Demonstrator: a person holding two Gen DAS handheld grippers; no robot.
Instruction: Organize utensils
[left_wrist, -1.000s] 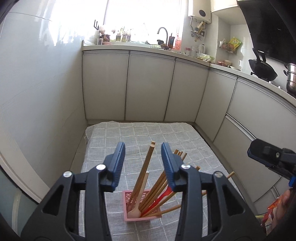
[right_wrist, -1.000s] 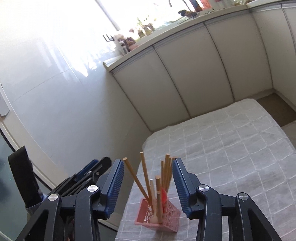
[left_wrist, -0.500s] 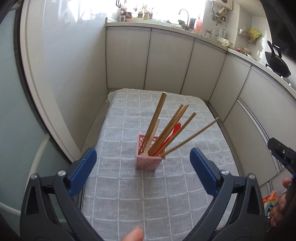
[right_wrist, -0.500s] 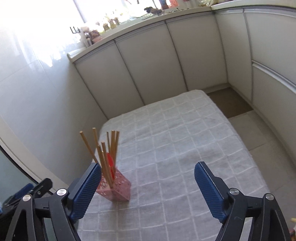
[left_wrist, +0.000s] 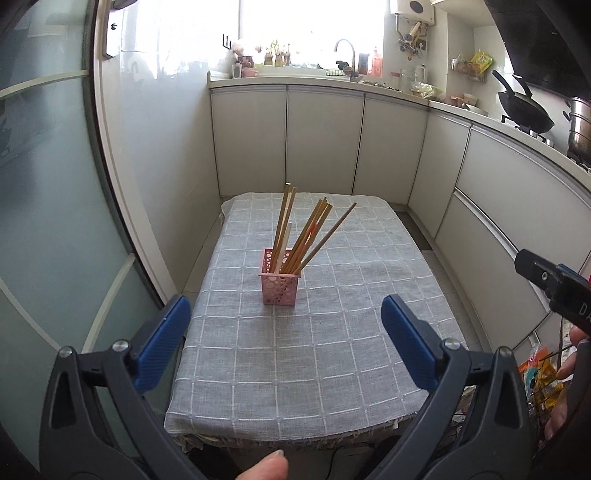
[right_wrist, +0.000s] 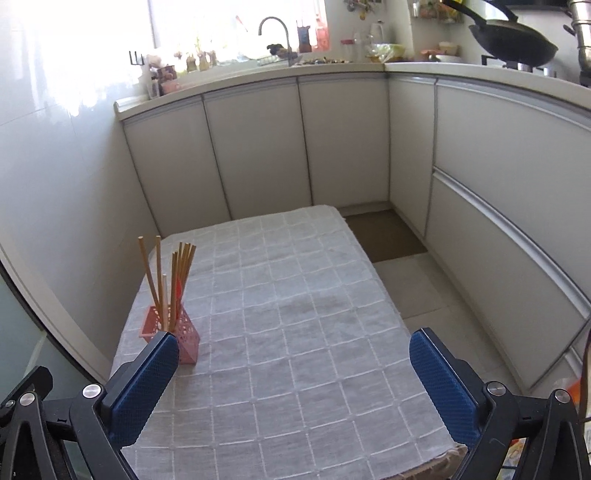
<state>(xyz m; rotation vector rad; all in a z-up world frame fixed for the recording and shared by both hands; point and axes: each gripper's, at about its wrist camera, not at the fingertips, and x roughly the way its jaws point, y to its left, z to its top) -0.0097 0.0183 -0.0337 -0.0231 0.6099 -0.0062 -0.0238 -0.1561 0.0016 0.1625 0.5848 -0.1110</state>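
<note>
We have pulled both tools back, the left tool (left_wrist: 282, 332) and right tool (right_wrist: 291, 384) wide apart and holding nothing, so the sticks (left_wrist: 306, 236) stand in the pink basket (left_wrist: 279, 286) ahead on the counter (left_wrist: 332, 369), likely done.

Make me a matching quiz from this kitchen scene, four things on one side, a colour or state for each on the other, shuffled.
Things:
1. basket
2. chopsticks
3. tablecloth
4. left gripper

Descriptions:
A. grey with white grid lines
B. wide open, holding nothing
C. pink, perforated
D. wooden, leaning in the basket

Pairs: 1-C, 2-D, 3-A, 4-B
</note>
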